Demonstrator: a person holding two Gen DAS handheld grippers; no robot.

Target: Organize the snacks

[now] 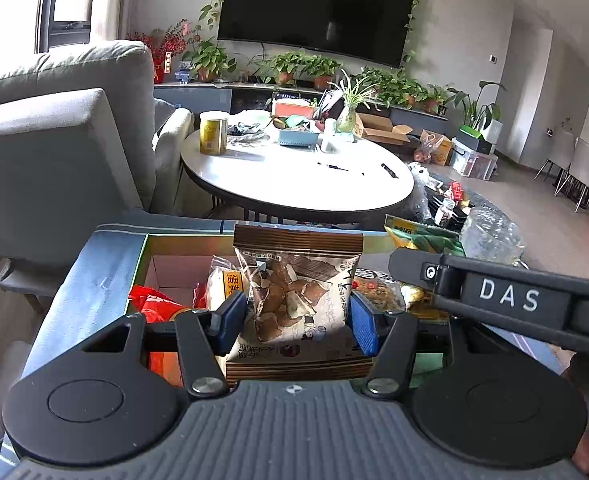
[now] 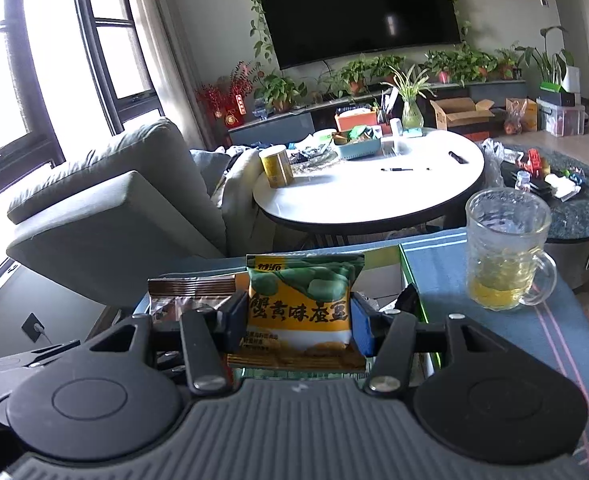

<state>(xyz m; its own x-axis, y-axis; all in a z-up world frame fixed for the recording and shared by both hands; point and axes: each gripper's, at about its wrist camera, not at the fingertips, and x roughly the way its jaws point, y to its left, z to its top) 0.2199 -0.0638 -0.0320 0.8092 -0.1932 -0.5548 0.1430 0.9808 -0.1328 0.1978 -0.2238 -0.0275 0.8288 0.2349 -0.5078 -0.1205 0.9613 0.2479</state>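
At the far left of the left wrist view, the open box (image 1: 174,268) sits on the blue cloth of the table (image 1: 90,280), and inside it lie a red packet (image 1: 154,304) and a pale wrapped cake (image 1: 224,284). Next comes the left gripper (image 1: 296,316), whose fingers (image 1: 230,320) are clenched on the two sides of the brown snack bag (image 1: 294,296). This bag stands upright between them, with its long axis pointing away from the camera, and it hangs directly above the box opening. To the right, the right gripper (image 2: 300,320) holds the yellow and green snack bag (image 2: 302,304) in the same upright way, pressed between its blue pads (image 2: 362,328). In the right wrist view the box rim (image 2: 410,280) shows just to the right of this bag, so the bag seems to be over the box also. I judge that the left hand is better placed for the release, because its bag is already over free space in the box. Far right, a glass mug (image 2: 506,248) with yellow tea stands on the table near the box, and a wide movement of the right hand could hit it.
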